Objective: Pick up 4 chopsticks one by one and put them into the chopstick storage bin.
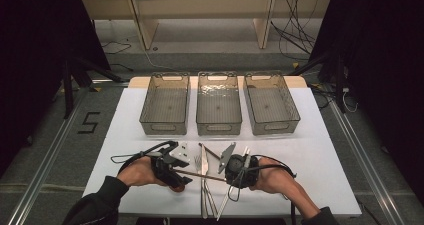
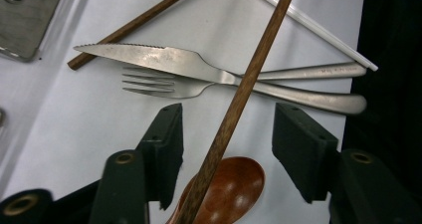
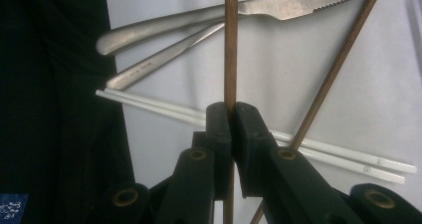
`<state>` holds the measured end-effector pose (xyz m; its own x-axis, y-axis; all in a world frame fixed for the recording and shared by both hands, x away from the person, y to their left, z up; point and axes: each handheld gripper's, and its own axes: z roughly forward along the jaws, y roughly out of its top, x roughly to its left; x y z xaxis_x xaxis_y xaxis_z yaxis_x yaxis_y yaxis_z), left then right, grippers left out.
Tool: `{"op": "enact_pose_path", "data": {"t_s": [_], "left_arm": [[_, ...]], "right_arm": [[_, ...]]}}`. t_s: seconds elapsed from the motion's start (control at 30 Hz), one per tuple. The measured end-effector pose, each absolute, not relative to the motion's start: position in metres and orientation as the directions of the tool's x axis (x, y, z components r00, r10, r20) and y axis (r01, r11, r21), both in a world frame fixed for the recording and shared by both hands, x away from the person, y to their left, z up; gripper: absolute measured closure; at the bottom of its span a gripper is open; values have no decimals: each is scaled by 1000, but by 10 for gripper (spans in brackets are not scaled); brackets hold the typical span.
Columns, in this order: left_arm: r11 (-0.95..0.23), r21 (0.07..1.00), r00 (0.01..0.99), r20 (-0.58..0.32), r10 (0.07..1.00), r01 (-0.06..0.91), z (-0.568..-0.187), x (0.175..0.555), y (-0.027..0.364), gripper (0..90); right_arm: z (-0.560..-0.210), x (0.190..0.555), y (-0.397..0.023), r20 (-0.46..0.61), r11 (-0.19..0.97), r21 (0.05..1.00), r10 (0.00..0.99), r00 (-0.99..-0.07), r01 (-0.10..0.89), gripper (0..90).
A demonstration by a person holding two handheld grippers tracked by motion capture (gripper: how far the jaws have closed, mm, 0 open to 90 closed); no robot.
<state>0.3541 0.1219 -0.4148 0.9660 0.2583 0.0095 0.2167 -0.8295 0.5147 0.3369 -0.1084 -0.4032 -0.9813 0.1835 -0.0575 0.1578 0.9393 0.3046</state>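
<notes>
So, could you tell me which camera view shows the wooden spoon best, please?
The left gripper view: the wooden spoon lies between the left gripper's jaws. The high view shows a sliver.

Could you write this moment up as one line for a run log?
right tongs: shut on brown chopstick | left tongs: open around its other end | knife, fork: on table

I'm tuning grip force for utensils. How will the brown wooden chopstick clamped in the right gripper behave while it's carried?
The wooden chopstick looks straight and stiff, so it probably won't sag. It is thin and held in the right gripper at one spot, so it may pivot. Crossing between the left gripper pads without touching them, it likely weighs little.
</notes>
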Motion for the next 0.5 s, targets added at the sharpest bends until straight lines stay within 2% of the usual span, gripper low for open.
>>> {"op": "enact_pose_path", "data": {"t_s": [0.03,0.5], "left_arm": [[-830,514,966,7,257,217,-415,354,122,494],[-864,477,984,-17,176,162,-420,351,117,697]], "right_arm": [[-404,337,-108,-57,943,300,171,-984,147,861],[-406,335,-106,-57,951,291,121,-991,100,861]]}}
